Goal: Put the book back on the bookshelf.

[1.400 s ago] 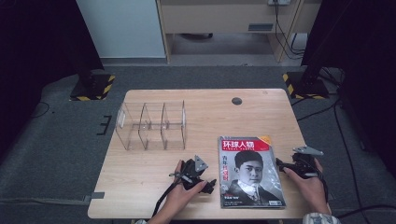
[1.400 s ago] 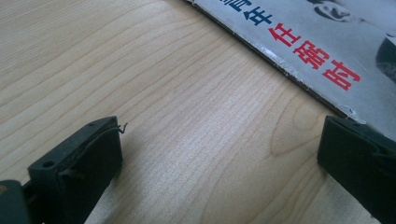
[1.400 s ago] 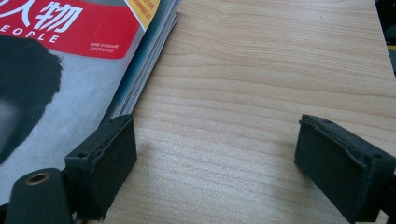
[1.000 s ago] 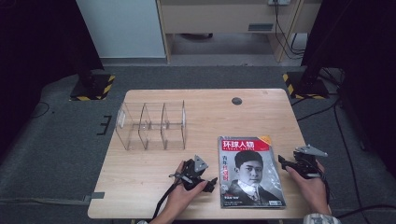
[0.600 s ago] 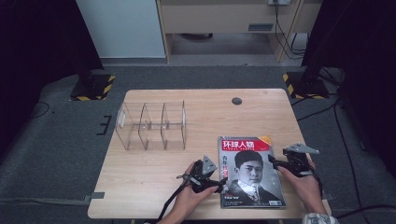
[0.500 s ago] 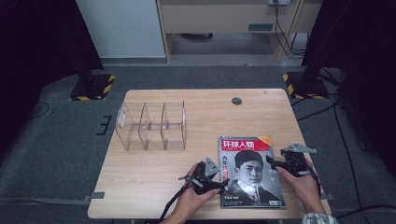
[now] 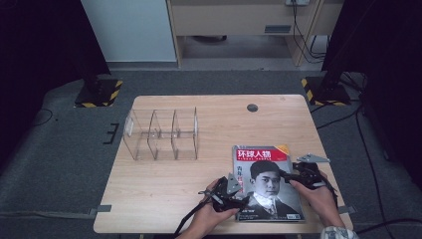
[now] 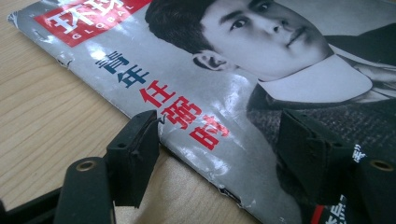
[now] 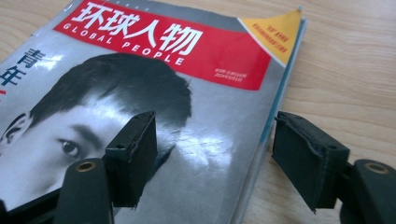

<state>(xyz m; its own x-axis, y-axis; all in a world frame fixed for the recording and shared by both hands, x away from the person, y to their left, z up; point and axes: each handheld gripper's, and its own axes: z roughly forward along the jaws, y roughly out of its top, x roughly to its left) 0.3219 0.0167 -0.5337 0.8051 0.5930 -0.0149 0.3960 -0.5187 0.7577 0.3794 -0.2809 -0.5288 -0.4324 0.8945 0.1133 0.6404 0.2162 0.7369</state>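
One magazine (image 7: 267,181) lies flat, cover up, on the near right part of the desk (image 7: 164,184), its red title band pointing away from me and its lower edge close to the desk's front edge. I have my left hand-held gripper (image 7: 234,191) low at the magazine's left edge, my forearm coming in from the near side and angled right; in the left gripper view its jaws straddle that worn spine edge, one jaw over bare wood and the other over the cover, spread apart and pressing on nothing, though they have just been closing. My right hand-held gripper (image 7: 291,175) sits at the magazine's right edge, my hand resting behind it near the desk's front right corner; in the right gripper view one jaw hangs over the cover and the other over the wood beside the page edges, gaping, having just closed a little, with the edge between them but not pinched. Well apart, on the far left half of the desk, stands one clear acrylic organizer (image 7: 161,134) with three compartments. One round grommet hole (image 7: 252,107) sits near the desk's far edge.
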